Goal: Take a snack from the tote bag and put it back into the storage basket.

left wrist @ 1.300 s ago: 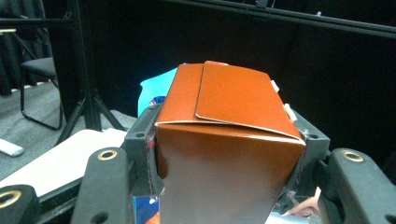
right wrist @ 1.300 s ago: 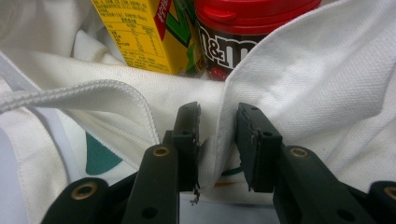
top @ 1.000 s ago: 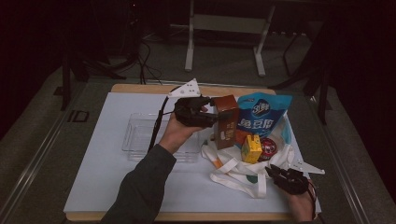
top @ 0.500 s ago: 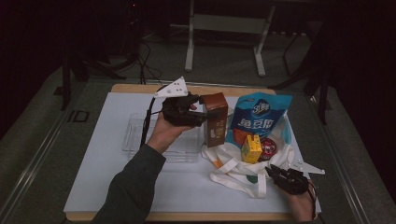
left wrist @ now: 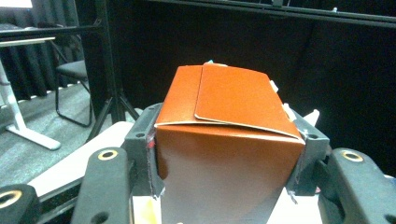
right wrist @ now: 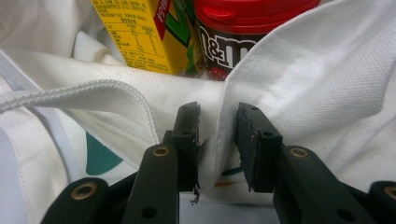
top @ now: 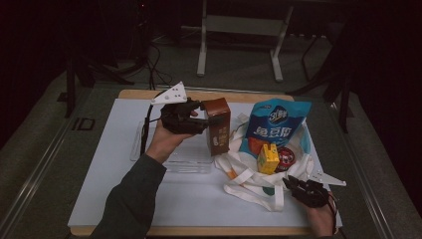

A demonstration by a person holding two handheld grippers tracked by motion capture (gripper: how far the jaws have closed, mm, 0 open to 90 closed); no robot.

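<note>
My left gripper [top: 211,123] is shut on a brown carton [top: 219,139], held upright above the table just left of the white tote bag [top: 249,175]. In the left gripper view the carton [left wrist: 224,158] sits squeezed between both fingers [left wrist: 140,140]. My right gripper [top: 293,184] is at the bag's near right edge, shut on a fold of the bag's cloth [right wrist: 303,84] that stands up between its jaws [right wrist: 217,126]. Inside the bag lie a yellow juice box [top: 267,158] [right wrist: 140,32], a red-lidded candy tub [top: 286,157] [right wrist: 243,28] and a blue snack packet [top: 276,122].
A clear plastic tray [top: 184,160] lies on the white mat [top: 149,199] under my left hand. The bag's straps [top: 234,186] trail over the mat toward the front. The table's wooden edge [top: 199,231] runs along the near side; a metal stand [top: 239,30] is on the floor beyond.
My left hand has carried the brown carton leftward, away from the bag and over the clear tray. The right gripper has stayed put on the bag's cloth.
</note>
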